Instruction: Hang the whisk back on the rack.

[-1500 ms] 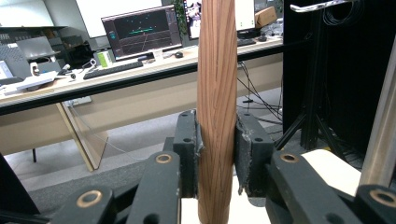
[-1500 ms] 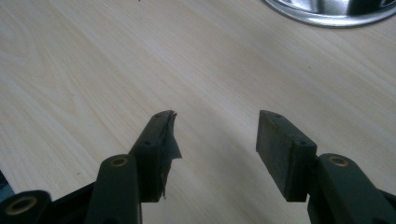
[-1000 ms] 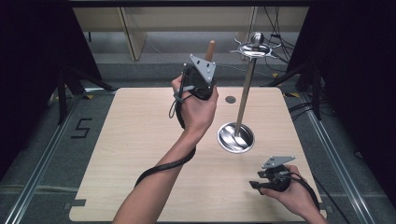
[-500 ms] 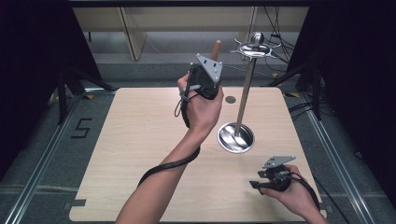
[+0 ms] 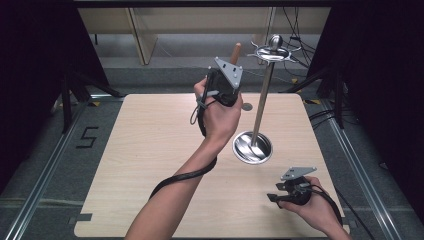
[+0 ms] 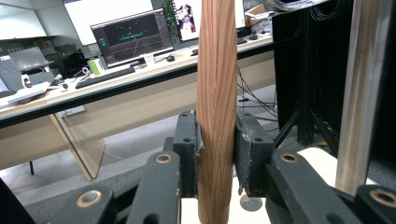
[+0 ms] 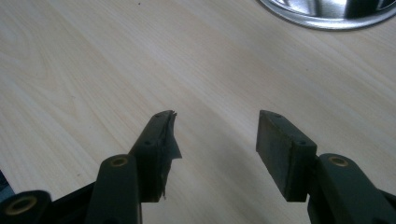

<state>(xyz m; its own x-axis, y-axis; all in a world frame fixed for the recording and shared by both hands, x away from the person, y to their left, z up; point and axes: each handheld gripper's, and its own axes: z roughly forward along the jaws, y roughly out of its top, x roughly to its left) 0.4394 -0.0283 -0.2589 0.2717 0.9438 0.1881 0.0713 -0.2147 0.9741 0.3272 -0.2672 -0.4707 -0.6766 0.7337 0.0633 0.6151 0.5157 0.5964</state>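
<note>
A wooden rod [image 5: 236,51] [image 6: 216,84] stands upright, clamped between the jaws of my left gripper [image 5: 230,70] [image 6: 216,140]. The gripper is raised well above the table. A tall metal stand [image 5: 263,100] rises just right of it, with a round dish base [image 5: 240,150] and a hooked ring at its top [image 5: 272,52]. Its pole [image 6: 362,93] passes close beside the rod in the left gripper view. My right gripper [image 5: 271,197] [image 7: 215,135] rests low over the table's front right with its jaws open and nothing between them.
The light wooden table [image 5: 140,150] carries a small dark disc [image 5: 247,106] near its far edge behind the stand. The stand's shiny base [image 7: 327,11] lies just ahead of the right gripper. Metal rails and dark curtains flank the table.
My left gripper with the rod has drifted slightly right, closer to the stand's top. The right gripper has stayed put.
</note>
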